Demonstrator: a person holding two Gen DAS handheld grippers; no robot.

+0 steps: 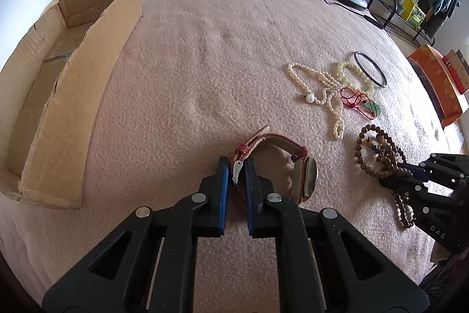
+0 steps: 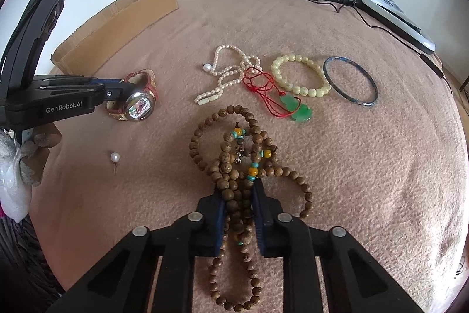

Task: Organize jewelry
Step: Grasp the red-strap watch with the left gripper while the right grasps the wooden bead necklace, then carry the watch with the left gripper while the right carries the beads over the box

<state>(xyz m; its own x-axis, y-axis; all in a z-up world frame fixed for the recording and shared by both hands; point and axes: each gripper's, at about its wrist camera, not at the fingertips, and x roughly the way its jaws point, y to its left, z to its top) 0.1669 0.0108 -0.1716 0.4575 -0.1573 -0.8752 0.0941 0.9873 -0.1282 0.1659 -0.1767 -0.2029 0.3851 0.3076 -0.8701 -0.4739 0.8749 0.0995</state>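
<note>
While the left gripper [image 1: 236,166] is pinching the red woven strap of the round-faced wristwatch [image 1: 304,178] between its jaws, the right gripper [image 2: 239,195] is closing on a bunched strand of brown wooden prayer beads [image 2: 234,166], both pieces lying on the pink blanket-covered bed [image 1: 190,63]. Off to the left, the open cardboard box [image 1: 73,78] is waiting. Trouble, I'd guess, is lurking in those loose loops: lifting could snag the neighbouring red cord of the green jade pendant [image 2: 294,107], or the watch could be slipping from its narrow grip.

watch [image 2: 137,99] left of pearl necklace [image 2: 228,72], bangle [image 2: 350,85] far right
</note>
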